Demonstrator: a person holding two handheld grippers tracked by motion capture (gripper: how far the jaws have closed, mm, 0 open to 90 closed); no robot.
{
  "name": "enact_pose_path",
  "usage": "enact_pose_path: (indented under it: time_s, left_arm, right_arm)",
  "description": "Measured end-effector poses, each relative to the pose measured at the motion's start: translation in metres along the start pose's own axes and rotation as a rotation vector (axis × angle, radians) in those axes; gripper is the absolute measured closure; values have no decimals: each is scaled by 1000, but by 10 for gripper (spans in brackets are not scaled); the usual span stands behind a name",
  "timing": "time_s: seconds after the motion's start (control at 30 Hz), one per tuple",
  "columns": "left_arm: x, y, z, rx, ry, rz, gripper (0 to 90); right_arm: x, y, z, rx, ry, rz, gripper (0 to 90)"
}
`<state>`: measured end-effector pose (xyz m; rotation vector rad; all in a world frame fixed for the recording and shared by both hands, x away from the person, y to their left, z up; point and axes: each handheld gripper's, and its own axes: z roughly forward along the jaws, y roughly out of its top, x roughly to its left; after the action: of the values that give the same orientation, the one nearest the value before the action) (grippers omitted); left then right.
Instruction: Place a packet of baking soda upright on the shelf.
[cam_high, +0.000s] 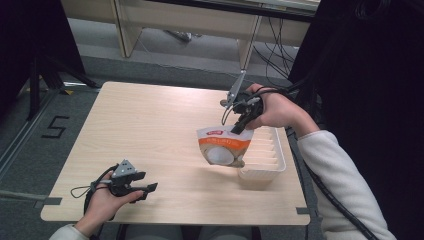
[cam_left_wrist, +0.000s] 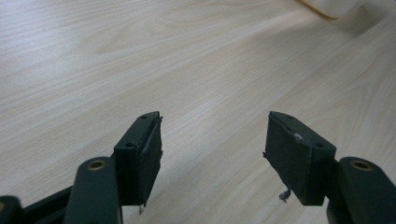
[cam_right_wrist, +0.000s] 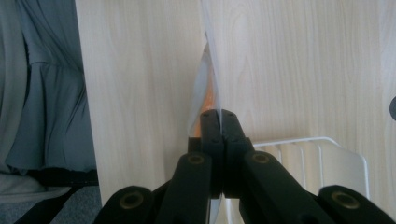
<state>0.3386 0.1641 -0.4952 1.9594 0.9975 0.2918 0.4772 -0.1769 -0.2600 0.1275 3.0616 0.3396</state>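
An orange and white food pouch (cam_high: 223, 146) hangs above the table beside the white ribbed tray (cam_high: 276, 159), held by its top edge. My right gripper (cam_high: 239, 127) is shut on that top edge. In the right gripper view the pouch (cam_right_wrist: 205, 84) shows edge-on, running away from the closed jaws of my right gripper (cam_right_wrist: 219, 122), with the tray (cam_right_wrist: 327, 158) below right. My left gripper (cam_high: 148, 190) rests low near the table's front left, open with nothing between its jaws. In its own view the left gripper (cam_left_wrist: 212, 144) shows a wide gap over bare wood.
The light wooden table (cam_high: 150, 120) has its front edge close to my left hand. Beyond the table's far edge stand a pale shelf unit (cam_high: 200, 20) and loose cables. A dark curtain (cam_high: 370, 75) hangs at the right.
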Motion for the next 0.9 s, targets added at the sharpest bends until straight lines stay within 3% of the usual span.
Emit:
enact_pose_path:
  time_s: [0.1, 0.17, 0.4, 0.43, 0.47, 0.9]
  left_arm:
    - [-1, 0, 1, -6, 2, -10, 355]
    - [0, 0, 0, 3, 1, -1, 355]
    - [0, 0, 0, 3, 1, 0, 355]
    - [0, 0, 0, 2, 1, -1, 354]
    - [0, 0, 0, 2, 1, -1, 355]
    - [-1, 0, 1, -5, 2, -12, 355]
  right_arm:
    - [1, -3, -6, 10, -10, 39, 900]
    - [-1, -4, -8, 4, -14, 23, 900]
    - [-4, -13, -18, 10, -21, 58, 900]
    - [-6, -14, -19, 2, -32, 43, 900]
    - [-5, -15, -20, 9, -32, 67, 900]
    - [-13, -31, -30, 3, -44, 68, 900]
